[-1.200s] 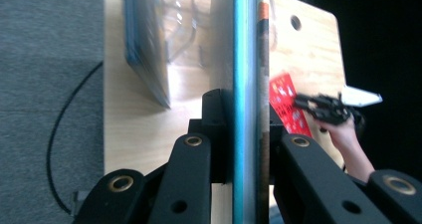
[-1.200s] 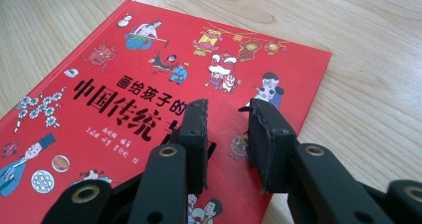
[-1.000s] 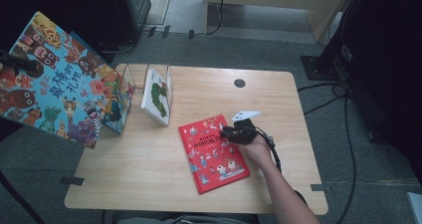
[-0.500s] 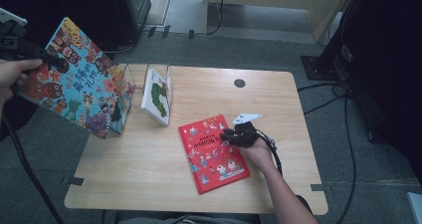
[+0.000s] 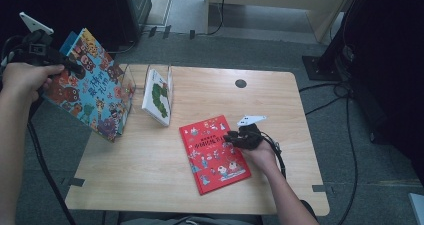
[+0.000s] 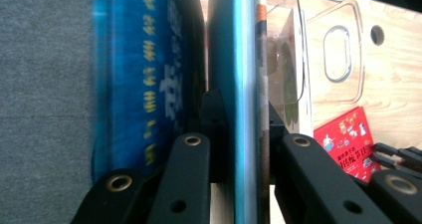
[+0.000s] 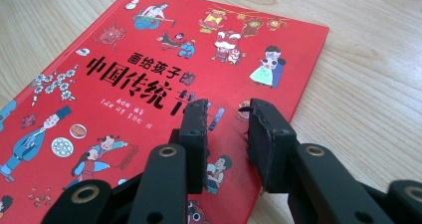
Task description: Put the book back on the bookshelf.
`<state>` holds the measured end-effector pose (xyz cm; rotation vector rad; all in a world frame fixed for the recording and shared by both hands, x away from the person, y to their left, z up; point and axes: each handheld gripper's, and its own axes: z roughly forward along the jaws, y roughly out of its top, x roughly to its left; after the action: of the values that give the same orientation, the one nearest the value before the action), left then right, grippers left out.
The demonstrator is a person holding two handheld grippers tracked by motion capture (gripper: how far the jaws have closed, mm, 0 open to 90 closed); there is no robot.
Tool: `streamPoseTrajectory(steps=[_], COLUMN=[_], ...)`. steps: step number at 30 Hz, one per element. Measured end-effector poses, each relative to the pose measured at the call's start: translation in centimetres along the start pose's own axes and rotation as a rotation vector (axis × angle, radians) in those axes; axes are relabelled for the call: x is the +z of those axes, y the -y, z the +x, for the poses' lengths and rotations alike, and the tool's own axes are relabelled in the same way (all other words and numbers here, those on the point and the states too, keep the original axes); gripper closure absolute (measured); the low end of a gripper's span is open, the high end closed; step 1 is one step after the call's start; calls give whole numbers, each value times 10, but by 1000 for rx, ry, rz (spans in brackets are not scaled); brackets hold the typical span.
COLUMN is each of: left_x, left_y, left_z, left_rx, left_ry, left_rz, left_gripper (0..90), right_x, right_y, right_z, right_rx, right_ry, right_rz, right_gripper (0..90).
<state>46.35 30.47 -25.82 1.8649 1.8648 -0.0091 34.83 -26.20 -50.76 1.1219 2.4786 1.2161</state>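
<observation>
Both arms in from the near side, one raised, one low

The left hand (image 5: 22, 77) is lifted at the left, forearm rising steeply; its left gripper (image 6: 239, 129) has both fingers (image 6: 214, 129) clamped tight on something thin between them. The right hand (image 5: 260, 152) sits low, forearm angled in from below; the right gripper (image 7: 226, 129) points down with its fingers (image 7: 196, 134) slightly parted, gripping nothing.
</observation>
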Motion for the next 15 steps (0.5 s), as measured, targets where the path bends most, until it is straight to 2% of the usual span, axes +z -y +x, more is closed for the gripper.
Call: streamPoseTrajectory(steps=[3,8,10,13,14,15], left_x=[7,8,5,-10,-13,-15], left_y=[0,1,1,0,0,0], left_z=[-4,-6,-7,-7,-7,-8], left_rx=[17,25,32,28,29,38], left_ry=[-29,-31,-37,-17,-21,-43], left_rz=[25,32,21,-43,-33,-22], left_gripper=[809,797,788,777,777,766], right_x=[0,0,0,0,0,1], right_y=[0,0,0,0,0,0], right_z=[0,0,0,0,0,0], right_rx=[-1,-1,-1,-2,-1,1], right_ry=[0,-2,-4,-5,-7,-8], right_rz=[0,1,0,-1,-1,-2], right_gripper=[692,692,690,689,689,689])
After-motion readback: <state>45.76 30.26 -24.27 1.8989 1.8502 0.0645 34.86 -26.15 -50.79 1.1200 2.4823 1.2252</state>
